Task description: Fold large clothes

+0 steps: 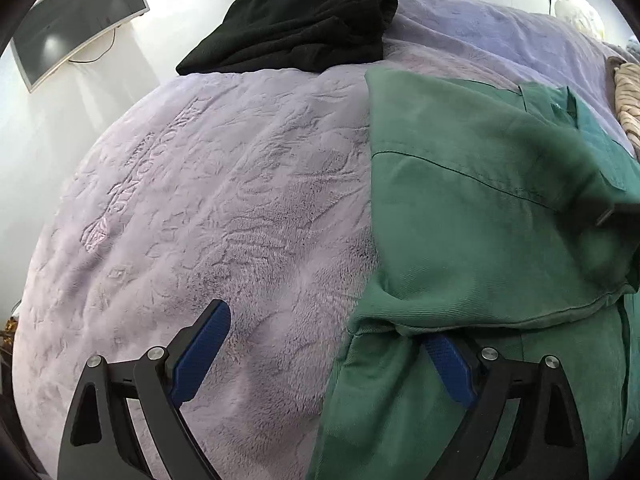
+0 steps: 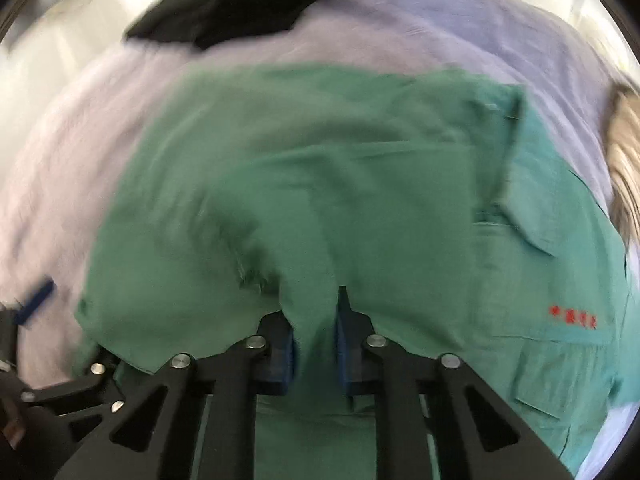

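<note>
A large green shirt (image 1: 480, 208) lies partly folded on a lilac plush blanket (image 1: 200, 200). My left gripper (image 1: 326, 336) is open at the shirt's left edge; its left finger is over the blanket and its right finger is tucked under a green fold. In the right wrist view, which is blurred, my right gripper (image 2: 316, 320) is shut on a bunched fold of the green shirt (image 2: 320, 184). The shirt has red lettering (image 2: 573, 317) on a chest pocket. The left gripper's blue pad (image 2: 36, 300) shows at the far left of that view.
A folded black garment (image 1: 304, 24) lies at the far end of the bed; it also shows in the right wrist view (image 2: 232, 0). A beige striped cloth (image 1: 630, 100) lies at the right edge. A monitor (image 1: 76, 16) hangs on the white wall to the left.
</note>
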`<state>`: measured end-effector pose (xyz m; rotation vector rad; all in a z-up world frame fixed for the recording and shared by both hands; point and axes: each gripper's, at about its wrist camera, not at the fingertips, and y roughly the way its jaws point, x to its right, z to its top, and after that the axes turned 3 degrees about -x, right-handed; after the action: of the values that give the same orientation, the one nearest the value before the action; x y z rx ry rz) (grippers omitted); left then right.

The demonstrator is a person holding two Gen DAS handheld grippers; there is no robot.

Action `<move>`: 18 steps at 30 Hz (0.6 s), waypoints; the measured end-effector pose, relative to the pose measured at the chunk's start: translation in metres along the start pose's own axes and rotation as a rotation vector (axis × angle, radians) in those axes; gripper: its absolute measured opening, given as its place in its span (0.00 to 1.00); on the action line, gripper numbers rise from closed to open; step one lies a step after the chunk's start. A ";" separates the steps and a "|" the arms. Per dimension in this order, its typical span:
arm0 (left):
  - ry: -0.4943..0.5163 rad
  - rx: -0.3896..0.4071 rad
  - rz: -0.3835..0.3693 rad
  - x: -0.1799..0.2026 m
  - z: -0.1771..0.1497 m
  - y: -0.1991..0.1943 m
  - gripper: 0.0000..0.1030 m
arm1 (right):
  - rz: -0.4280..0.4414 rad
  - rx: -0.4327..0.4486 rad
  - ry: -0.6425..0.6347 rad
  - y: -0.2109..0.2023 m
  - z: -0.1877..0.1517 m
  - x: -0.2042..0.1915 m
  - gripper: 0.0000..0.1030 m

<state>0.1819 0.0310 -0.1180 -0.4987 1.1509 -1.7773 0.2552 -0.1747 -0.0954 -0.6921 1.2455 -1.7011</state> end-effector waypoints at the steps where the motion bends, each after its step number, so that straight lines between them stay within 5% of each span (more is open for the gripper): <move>1: 0.002 -0.001 -0.004 -0.001 0.000 0.001 0.92 | 0.041 0.045 0.051 -0.015 0.000 0.020 0.17; 5: 0.018 -0.001 -0.014 0.000 0.006 0.003 0.92 | 0.109 0.137 0.253 -0.050 -0.010 0.113 0.18; 8: 0.053 -0.012 -0.055 -0.003 0.011 0.002 0.92 | 0.148 0.113 0.497 -0.048 -0.036 0.203 0.32; 10: 0.108 -0.037 -0.122 -0.006 0.012 -0.005 0.92 | 0.123 0.077 0.624 -0.043 -0.056 0.238 0.81; 11: 0.140 -0.053 -0.174 -0.010 0.012 -0.012 0.92 | 0.089 0.076 0.691 -0.046 -0.070 0.254 0.84; 14: 0.183 -0.052 -0.243 -0.024 0.027 -0.028 0.92 | 0.144 0.108 0.739 -0.064 -0.095 0.260 0.84; 18: 0.127 -0.078 -0.319 -0.037 0.080 -0.011 0.92 | 0.487 0.087 0.719 -0.066 -0.108 0.201 0.84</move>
<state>0.2528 0.0252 -0.0648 -0.6527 1.2888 -2.0667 0.0540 -0.2997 -0.0832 0.3117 1.6360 -1.6064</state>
